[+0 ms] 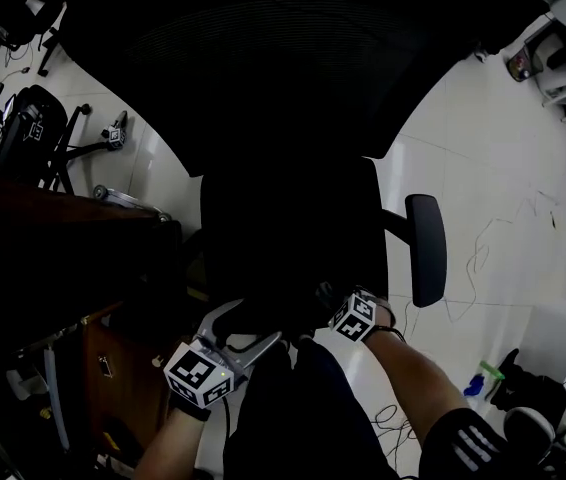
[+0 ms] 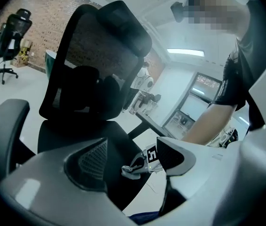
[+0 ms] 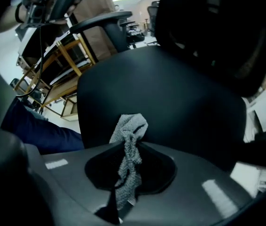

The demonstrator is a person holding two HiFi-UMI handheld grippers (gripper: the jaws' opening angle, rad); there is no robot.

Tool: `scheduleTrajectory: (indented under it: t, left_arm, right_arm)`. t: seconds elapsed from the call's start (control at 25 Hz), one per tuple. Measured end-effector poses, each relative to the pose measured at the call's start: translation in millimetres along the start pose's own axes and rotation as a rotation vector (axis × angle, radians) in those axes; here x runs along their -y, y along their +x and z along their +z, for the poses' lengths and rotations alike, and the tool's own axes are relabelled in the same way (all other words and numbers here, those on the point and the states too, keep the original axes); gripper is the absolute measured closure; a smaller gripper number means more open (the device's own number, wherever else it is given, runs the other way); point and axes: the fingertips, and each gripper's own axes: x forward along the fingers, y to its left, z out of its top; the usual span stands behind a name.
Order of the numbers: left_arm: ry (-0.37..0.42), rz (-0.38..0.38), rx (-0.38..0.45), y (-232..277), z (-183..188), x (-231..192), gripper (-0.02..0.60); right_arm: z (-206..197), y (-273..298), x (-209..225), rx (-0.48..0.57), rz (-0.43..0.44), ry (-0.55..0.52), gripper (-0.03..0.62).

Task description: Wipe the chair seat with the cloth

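Room: office with a pale tiled floor (image 1: 483, 148);
Right gripper (image 3: 128, 147): jaws pinched on the grey cloth (image 3: 130, 128), at the seat's front edge;
Left gripper (image 2: 132, 145): jaws apart, empty;
Chair seat (image 3: 170, 93): black and bare; best to press the cloth flat and sweep front to back in overlapping strokes.

No readable text, labels, brands, numbers or signs anywhere
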Motion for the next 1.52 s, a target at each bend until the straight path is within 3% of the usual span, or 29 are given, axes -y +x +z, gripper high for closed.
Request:
scheduleTrajectory:
  t: [0.32,0.56,0.76,0.92,1.24,1.36,1.52]
  left_arm:
    - [0.022,-0.085,-0.037,35.1,1.7,37.4,0.23]
    - [0.025,-0.074,-0.042,35.5,10.0,43.7,0.23]
    - [0.029,-0.041,-0.015,17.3,32.6,48.1,0.23]
    - [0.048,-0.008,0.021,-7.0,62.3,62.6,0.23]
    - [0.1,0.055,0.107,-73.5,97.3,103.7,0.23]
    - [0.103,0.065,0.134,-99.3,97.3,119.7,0.23]
    - [0.115,0.052,0.153,-131.0,84.8,143.0,0.23]
  right_arm:
    - [-61.5,-41.1,46.0,-0.047,-0.086,0.045,0.546]
    - [-61.6,-51.6,52.6,-0.032,-0.075,0.115,0.546]
    - [-15.6,-86.7,42.2,0.175,0.001,0.332,0.546]
    - [33.5,-136.9,28.8,0.334,0.028,0.403,0.546]
    - [110.3,-244.6,-34.7,0.561,0.089,0.281,0.546]
    - [126.8,-279.4,-57.3,0.636,0.111,0.31,0.546]
    - [134.7,-314.9,-87.6,0.7,0.074,0.281,0.546]
